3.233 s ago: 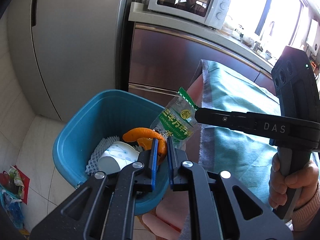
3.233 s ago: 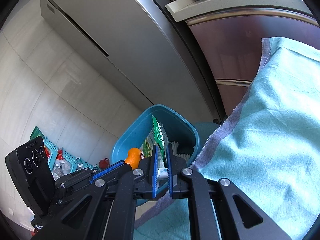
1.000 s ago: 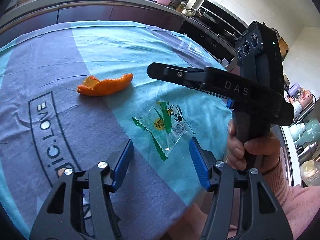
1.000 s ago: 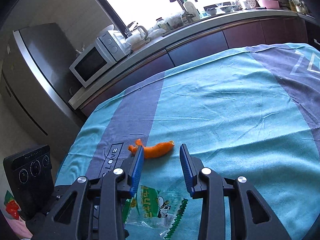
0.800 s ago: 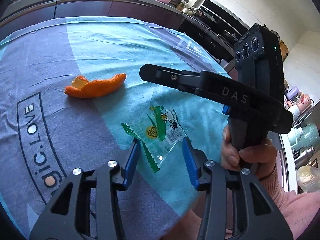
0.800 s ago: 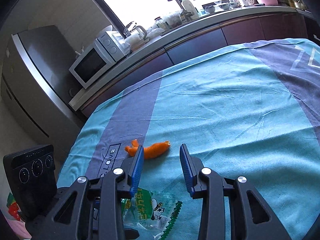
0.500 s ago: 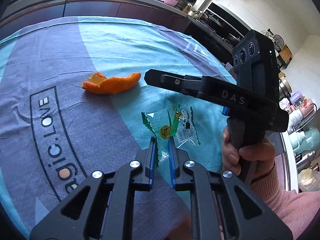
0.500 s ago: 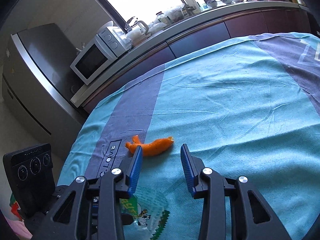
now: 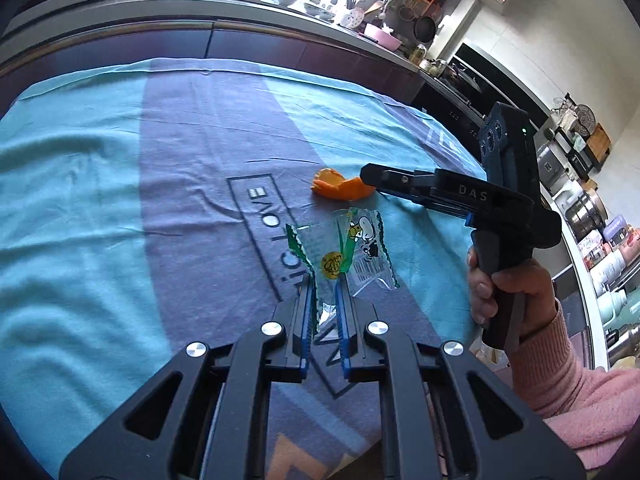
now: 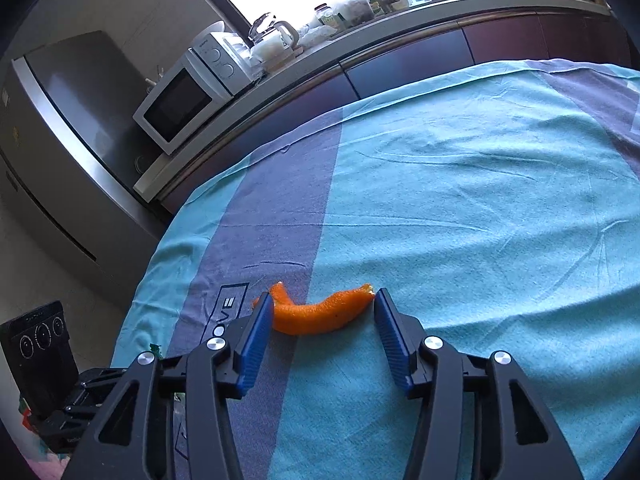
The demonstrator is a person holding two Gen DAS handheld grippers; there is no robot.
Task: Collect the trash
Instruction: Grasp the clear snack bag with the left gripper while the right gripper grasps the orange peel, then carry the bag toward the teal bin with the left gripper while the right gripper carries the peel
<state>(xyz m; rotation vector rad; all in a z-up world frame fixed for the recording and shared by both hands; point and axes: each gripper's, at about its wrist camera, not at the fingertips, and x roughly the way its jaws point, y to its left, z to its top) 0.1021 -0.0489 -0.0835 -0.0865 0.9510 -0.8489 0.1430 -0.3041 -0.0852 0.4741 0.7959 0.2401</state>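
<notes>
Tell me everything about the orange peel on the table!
The orange peel is one long, curved strip, bright orange, with a paler inside showing in the left wrist view. It lies flat on the blue tablecloth, between the open blue fingers of the right gripper, which bracket its ends. Whether they touch it is unclear.

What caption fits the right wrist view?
Open right gripper straddling an orange peel on the tablecloth.
</notes>
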